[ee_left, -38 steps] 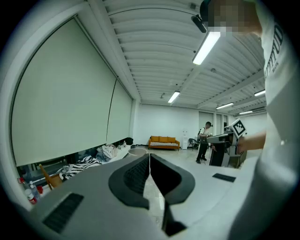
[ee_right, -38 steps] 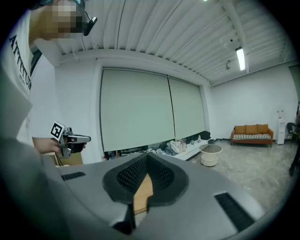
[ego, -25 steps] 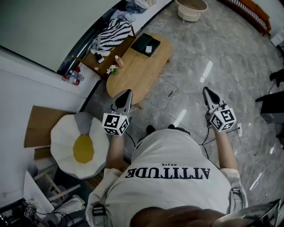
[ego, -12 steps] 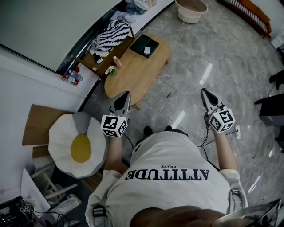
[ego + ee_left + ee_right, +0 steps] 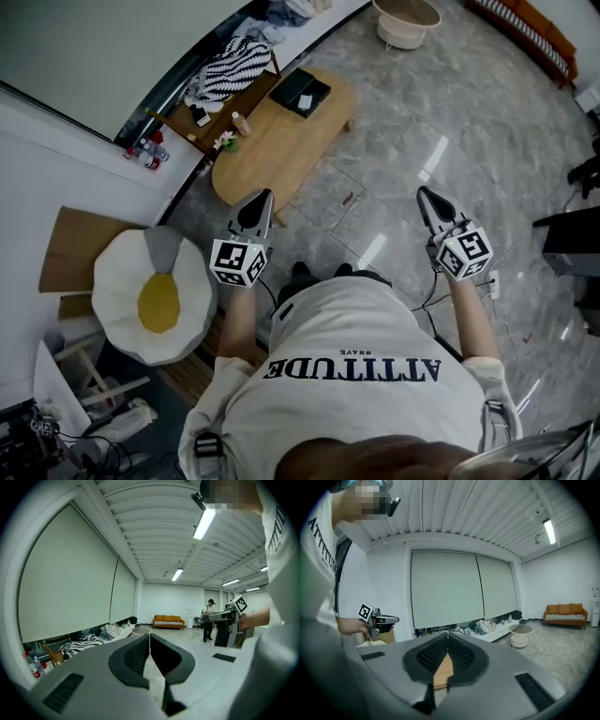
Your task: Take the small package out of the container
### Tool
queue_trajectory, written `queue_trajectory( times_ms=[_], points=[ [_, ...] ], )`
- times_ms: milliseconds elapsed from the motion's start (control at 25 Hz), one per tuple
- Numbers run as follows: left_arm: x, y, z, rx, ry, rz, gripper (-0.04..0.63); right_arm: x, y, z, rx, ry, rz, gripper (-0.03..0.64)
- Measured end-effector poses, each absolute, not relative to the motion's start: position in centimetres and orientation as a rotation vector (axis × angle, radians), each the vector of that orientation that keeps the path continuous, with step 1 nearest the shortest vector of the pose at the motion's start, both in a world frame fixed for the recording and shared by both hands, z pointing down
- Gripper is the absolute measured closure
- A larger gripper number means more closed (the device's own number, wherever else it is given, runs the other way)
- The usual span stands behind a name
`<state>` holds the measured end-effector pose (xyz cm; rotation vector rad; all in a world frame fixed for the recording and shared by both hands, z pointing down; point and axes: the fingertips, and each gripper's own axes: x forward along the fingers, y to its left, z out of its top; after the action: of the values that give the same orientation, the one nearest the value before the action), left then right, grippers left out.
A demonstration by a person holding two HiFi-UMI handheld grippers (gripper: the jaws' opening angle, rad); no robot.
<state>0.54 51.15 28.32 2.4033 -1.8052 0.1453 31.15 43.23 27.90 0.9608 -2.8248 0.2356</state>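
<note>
My left tool [image 5: 149,638] is pressed together with nothing between its pads, and my right tool [image 5: 448,635] is pressed together and empty too. I judge that sensible, since neither has anything within reach to grip. In the right gripper view a strip of the wooden bench [image 5: 272,150] shows through the gap below the meeting pads, but that is only background. The small package [image 5: 305,99], as I take the pale item to be, lies in the dark container [image 5: 300,91] at the far end of that bench, well apart from both tools. It has not been lifted out, so the task's grasp is not yet begun. I hold both forearms straight out from my sides, with the tools about level, noses tipped slightly down and aimed ahead. In the head view the left one points at the near end of the bench. The right one is well off to the side over the bare marble floor [image 5: 450,122].
</note>
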Motion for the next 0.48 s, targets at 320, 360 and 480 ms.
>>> queue_trajectory(
  times_ms=[320, 360, 480],
  points=[
    [2.7, 51.5, 29.2, 2.377, -1.814, 0.153, 0.572, 32.5, 42.9, 28.9, 0.911, -2.829, 0.250, 0.596],
    [2.8, 51.5, 29.4, 2.374, -1.814, 0.155, 0.572, 32.5, 42.9, 29.1, 0.905, -2.830, 0.252, 0.596],
    [2.7, 51.3, 29.8, 2.368, -1.816, 0.158, 0.572, 32.2, 42.8, 29.6, 0.889, -2.831, 0.260, 0.595]
  ],
)
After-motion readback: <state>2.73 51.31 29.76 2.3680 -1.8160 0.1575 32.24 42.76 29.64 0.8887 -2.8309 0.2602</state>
